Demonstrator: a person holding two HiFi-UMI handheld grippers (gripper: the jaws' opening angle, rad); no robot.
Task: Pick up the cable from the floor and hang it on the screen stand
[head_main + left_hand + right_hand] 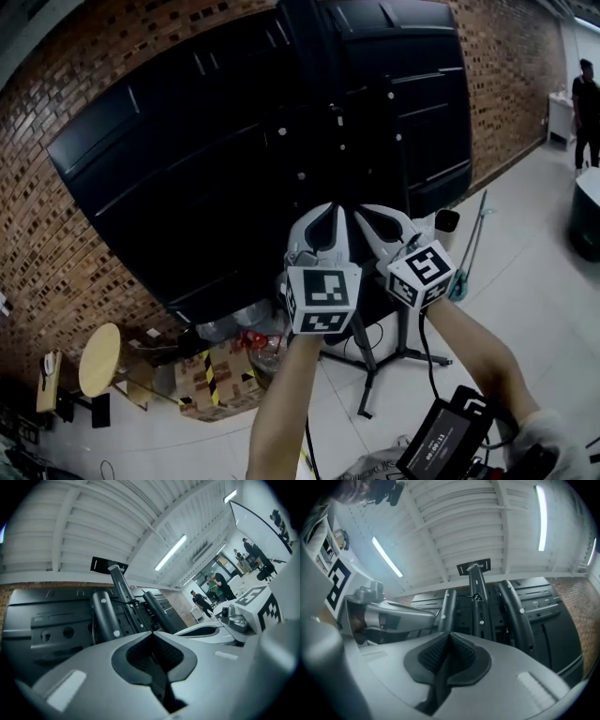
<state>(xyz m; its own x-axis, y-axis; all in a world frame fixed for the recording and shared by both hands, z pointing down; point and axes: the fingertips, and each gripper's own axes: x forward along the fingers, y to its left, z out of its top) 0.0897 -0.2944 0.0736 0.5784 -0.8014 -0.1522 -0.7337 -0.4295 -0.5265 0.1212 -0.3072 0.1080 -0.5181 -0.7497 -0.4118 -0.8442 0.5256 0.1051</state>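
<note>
I face the back of the big black screen (234,159) on its stand (375,366). My left gripper (323,208) and right gripper (370,211) are raised side by side against the stand's upright posts (105,616). Both have their jaws closed pad to pad, and nothing shows between them. A thin dark cable (123,603) with a small plug lies across the middle post, ahead of the left gripper (151,633). The same cable (476,597) shows high on the post beyond the right gripper (449,634). Neither gripper touches it.
A brick wall (37,234) stands behind the screen. Below the screen sit a taped cardboard box (220,375) and a round wooden table (98,358). A long-handled tool (473,244) leans at the right. A person (586,108) stands far off on the white floor.
</note>
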